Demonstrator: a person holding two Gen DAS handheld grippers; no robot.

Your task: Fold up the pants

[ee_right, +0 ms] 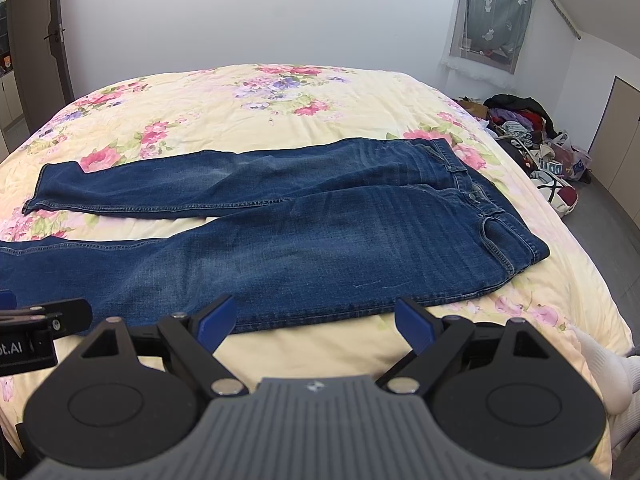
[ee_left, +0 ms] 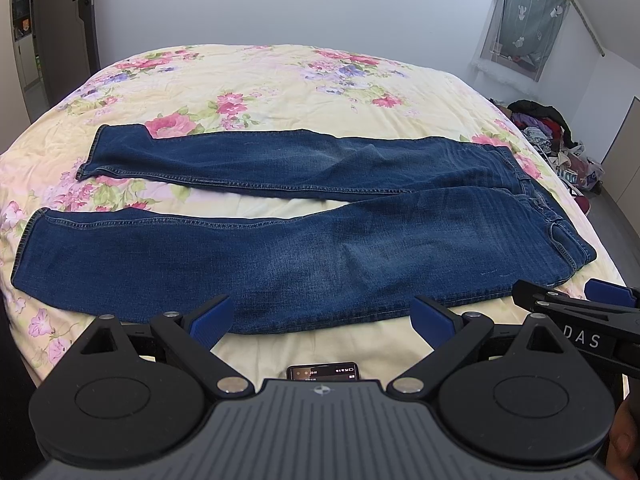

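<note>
Dark blue jeans lie flat across the bed, both legs spread apart toward the left, waistband at the right. In the right wrist view the jeans show the waistband and fly at the right. My left gripper is open at the near leg's front edge, nothing between its blue pads. My right gripper is open too, at the front edge near the hip. The right gripper also shows at the right edge of the left wrist view, and the left gripper at the left edge of the right wrist view.
The bed has a yellow floral cover. A pile of clothes and bags sits on the floor to the right. A door stands at the far left. A phone lies at the bed's near edge.
</note>
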